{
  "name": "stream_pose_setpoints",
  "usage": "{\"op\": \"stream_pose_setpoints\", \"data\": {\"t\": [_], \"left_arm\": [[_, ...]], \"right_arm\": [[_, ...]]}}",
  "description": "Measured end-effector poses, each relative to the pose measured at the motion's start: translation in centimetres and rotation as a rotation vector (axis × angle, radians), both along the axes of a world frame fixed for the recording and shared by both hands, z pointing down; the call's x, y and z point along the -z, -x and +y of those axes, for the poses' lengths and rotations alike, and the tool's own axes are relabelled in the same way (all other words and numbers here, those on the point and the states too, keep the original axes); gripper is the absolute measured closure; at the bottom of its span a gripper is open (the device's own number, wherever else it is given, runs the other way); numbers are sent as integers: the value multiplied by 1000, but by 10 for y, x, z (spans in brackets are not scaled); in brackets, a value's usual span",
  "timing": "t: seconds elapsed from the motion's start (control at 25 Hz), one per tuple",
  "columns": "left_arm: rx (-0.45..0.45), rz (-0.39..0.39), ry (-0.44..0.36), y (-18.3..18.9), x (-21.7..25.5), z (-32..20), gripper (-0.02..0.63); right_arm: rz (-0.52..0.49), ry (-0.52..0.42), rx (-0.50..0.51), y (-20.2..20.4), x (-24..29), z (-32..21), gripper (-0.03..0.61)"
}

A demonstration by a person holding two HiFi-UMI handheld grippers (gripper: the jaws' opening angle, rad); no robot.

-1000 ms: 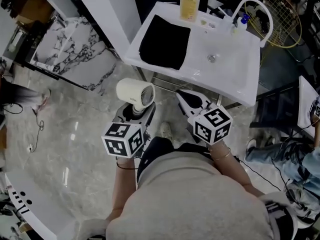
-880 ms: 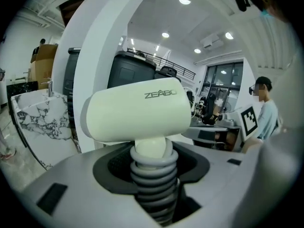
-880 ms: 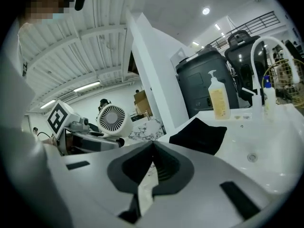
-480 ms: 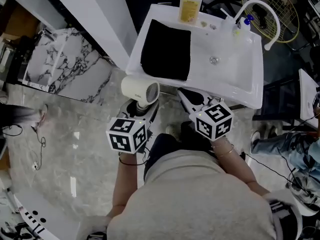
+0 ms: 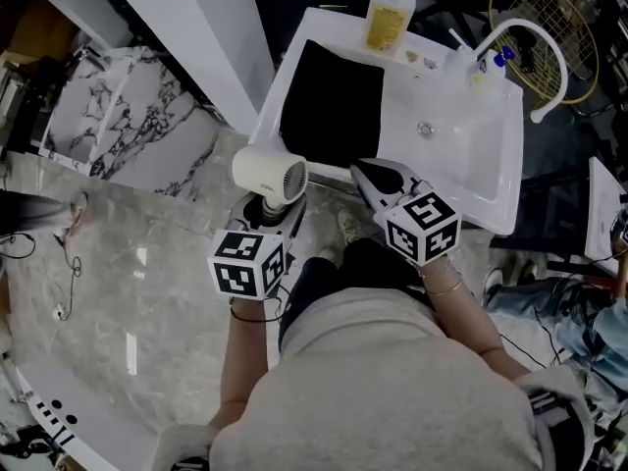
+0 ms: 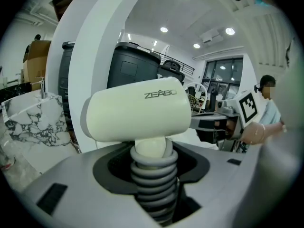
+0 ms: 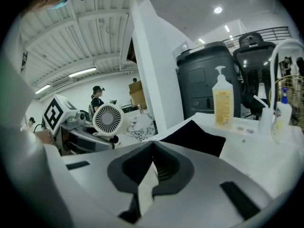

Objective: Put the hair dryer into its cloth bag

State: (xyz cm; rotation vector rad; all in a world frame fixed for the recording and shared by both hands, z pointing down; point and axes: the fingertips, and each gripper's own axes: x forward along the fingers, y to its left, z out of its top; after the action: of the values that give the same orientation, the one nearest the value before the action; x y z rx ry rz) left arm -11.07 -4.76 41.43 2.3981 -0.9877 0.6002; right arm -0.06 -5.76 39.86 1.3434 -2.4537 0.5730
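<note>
A cream hair dryer (image 5: 267,173) stands upright in my left gripper (image 5: 268,211), which is shut on its ribbed grey handle (image 6: 152,179). The dryer's barrel (image 6: 137,110) fills the left gripper view. The black cloth bag (image 5: 332,101) lies flat on the left part of the white sink counter (image 5: 491,199), just beyond the dryer. My right gripper (image 5: 367,173) is shut and empty, with its tips at the counter's front edge beside the bag. In the right gripper view the shut right gripper (image 7: 153,144) points at the bag (image 7: 190,134), and the dryer's grille (image 7: 108,119) shows at the left.
A yellow soap bottle (image 5: 388,13) stands at the back of the counter, with a curved white faucet (image 5: 530,47) and small bottles to the right of the basin. A white pillar (image 5: 196,18) and marble slabs (image 5: 128,116) are at the left. A wire basket (image 5: 554,18) sits behind the sink.
Both grippers have moved forward toward the sink. The dryer now sits close to the counter's front edge by the bag, and the right gripper's tips have reached that edge.
</note>
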Motion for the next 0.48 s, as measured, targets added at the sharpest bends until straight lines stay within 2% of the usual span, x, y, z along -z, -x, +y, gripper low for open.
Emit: {"op": "stream_pose_setpoints", "data": {"t": [0.2,0.32,0.48], "left_arm": [[51,-64,-5,10,-5,-23,396],[88,-63,19,8,-13,-32,396],[137,-80,52,8,-21,-36,396]], "right_arm": [[48,32,97,-3,-16,-22,580],[62,55,139,-7,-27,-40,553],[74,110,249,3,-40,-56,537]]}}
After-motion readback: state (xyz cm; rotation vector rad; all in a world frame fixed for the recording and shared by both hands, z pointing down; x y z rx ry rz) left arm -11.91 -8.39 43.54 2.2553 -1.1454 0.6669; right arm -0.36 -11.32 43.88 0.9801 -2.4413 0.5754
